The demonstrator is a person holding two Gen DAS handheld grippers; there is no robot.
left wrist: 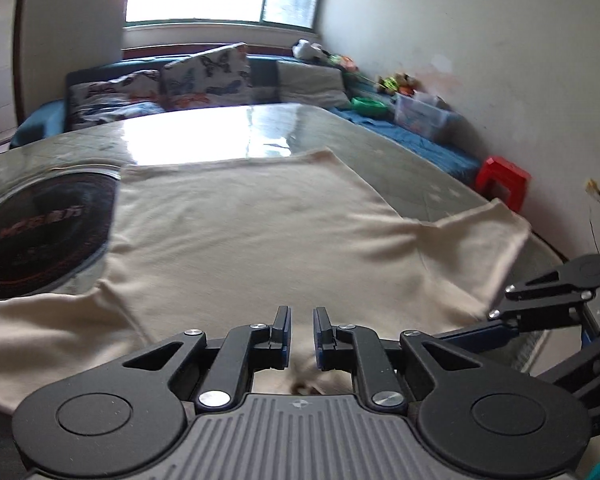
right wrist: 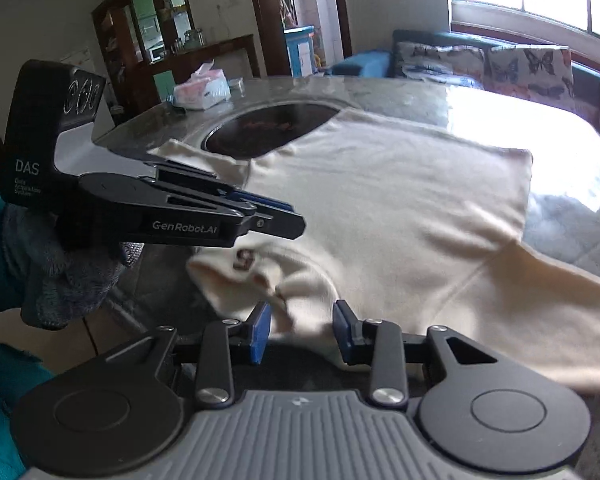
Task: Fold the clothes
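cream t-shirt (left wrist: 252,236) spread flat across the glossy table (left wrist: 204,136), bare tabletop open beyond its far hem, tissue pack (right wrist: 202,90) at the far corner, left gripper (right wrist: 276,210) hanging low over the collar, blocking that side

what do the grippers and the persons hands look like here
Both grippers, left and right, are matte black linkages with silver pivot screws, blue finger pads and ribbed grey bodies. The left one, seen from the right wrist camera, bears white "GenRobot.AI" and "DAS" lettering. The left hand wears a grey glove and a teal sleeve.
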